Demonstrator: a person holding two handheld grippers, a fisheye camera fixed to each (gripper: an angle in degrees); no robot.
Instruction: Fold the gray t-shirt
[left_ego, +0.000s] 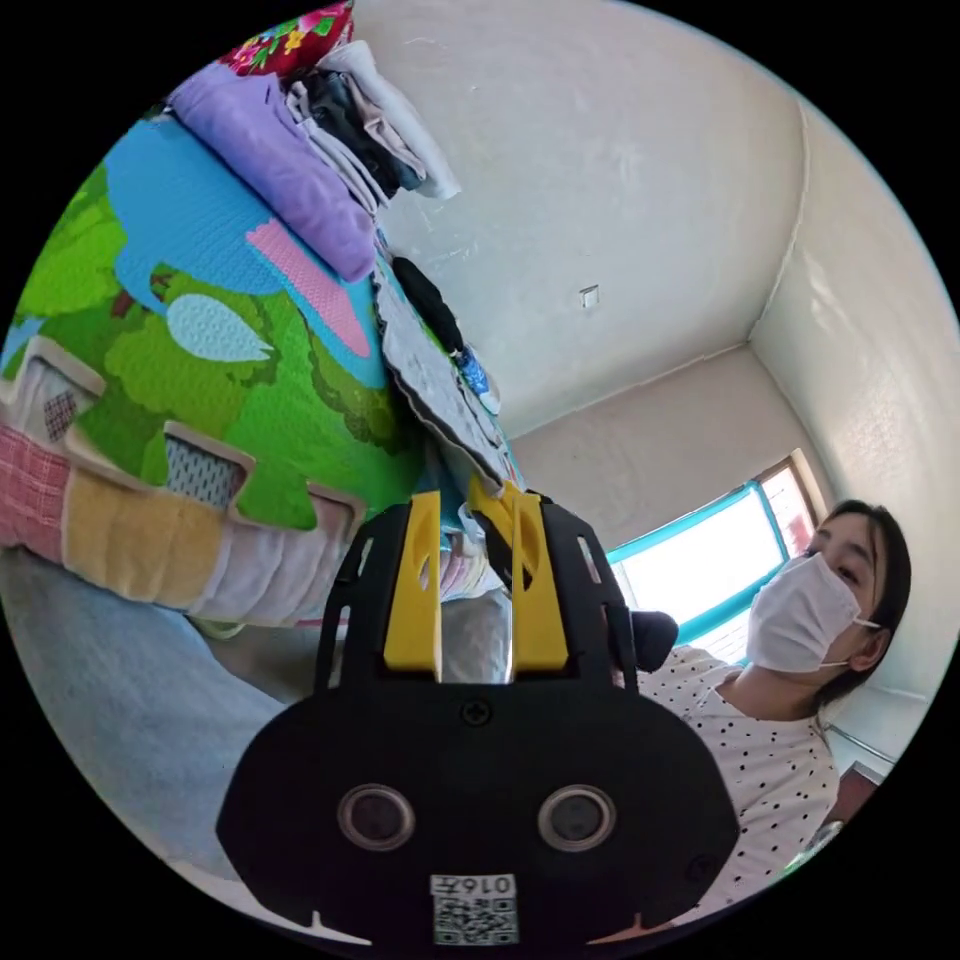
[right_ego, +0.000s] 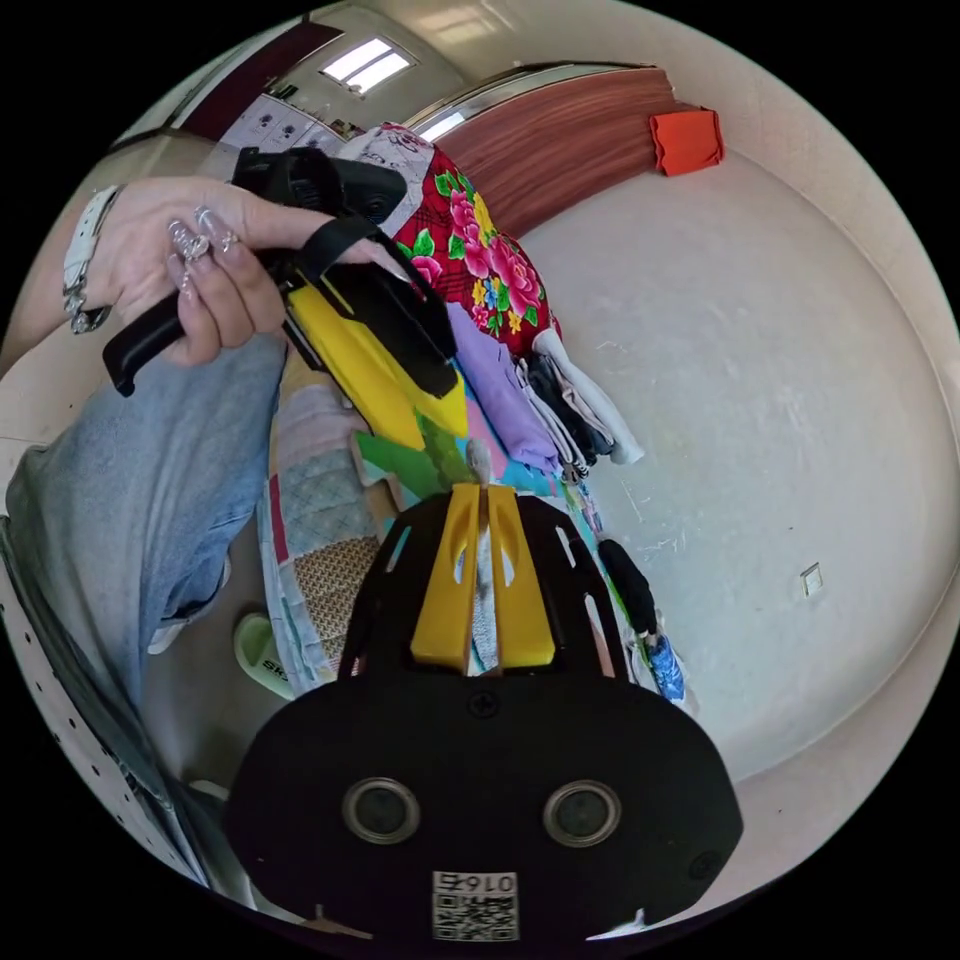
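Note:
The gray t-shirt (left_ego: 432, 385) is a speckled gray cloth running up and away from my left gripper's (left_ego: 470, 540) jaw tips, over a colourful play mat (left_ego: 220, 400). Those jaws stand apart, and the mat shows through the gap. A yellow tip of the other gripper (left_ego: 488, 503) sits against the shirt's edge by my left gripper's right-hand jaw. In the right gripper view my right gripper (right_ego: 483, 500) is shut on a thin strip of the gray shirt (right_ego: 483, 590). A person's hand (right_ego: 190, 260) holds the left gripper (right_ego: 375, 365) just above and left of it.
A stack of folded clothes (left_ego: 300, 170), purple, white and dark, lies on the mat beside a red floral cloth (right_ego: 480, 260). A black item (left_ego: 428, 300) lies by the wall. A masked person (left_ego: 800, 640) sits near a window. A jeans leg (right_ego: 150, 480) and a green slipper (right_ego: 262, 655) are close by.

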